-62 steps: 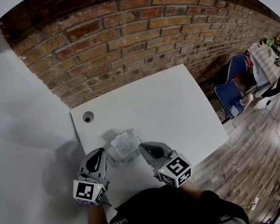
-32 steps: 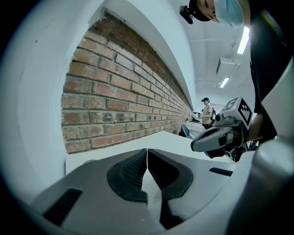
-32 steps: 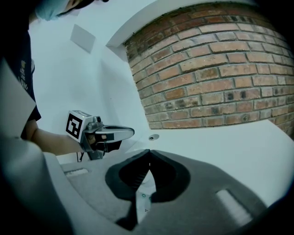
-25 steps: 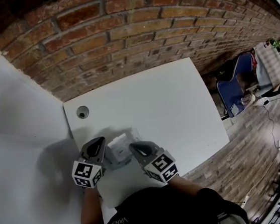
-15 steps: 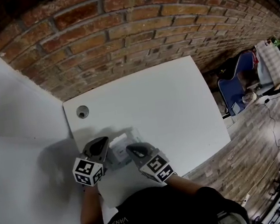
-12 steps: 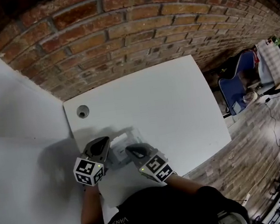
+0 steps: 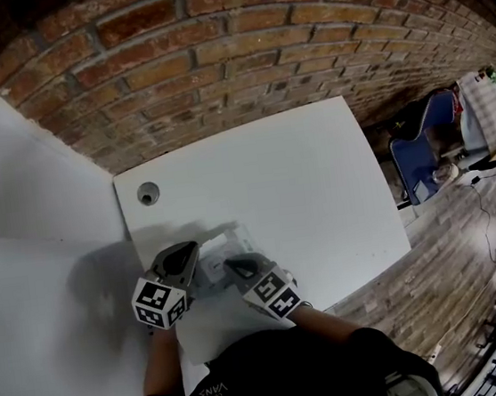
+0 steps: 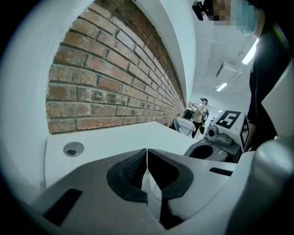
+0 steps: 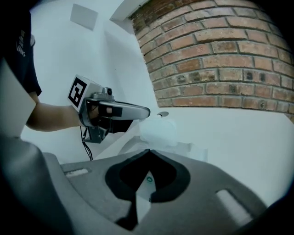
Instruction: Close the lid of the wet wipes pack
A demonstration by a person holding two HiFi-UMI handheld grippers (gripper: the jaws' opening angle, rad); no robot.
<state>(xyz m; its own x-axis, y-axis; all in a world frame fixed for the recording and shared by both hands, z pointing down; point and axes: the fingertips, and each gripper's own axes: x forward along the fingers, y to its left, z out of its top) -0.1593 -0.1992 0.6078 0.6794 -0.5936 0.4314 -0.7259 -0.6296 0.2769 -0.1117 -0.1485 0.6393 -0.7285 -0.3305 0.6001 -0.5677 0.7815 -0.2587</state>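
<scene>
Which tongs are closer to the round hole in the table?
The left tongs. The hole sits just beyond them, while the right tongs are across the pack, farther away.

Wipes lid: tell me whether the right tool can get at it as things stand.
Probably yes. The right tool, jaws together, sits just short of the raised lid with nothing between them; the left tool hangs beside the lid, not across the way.
</scene>
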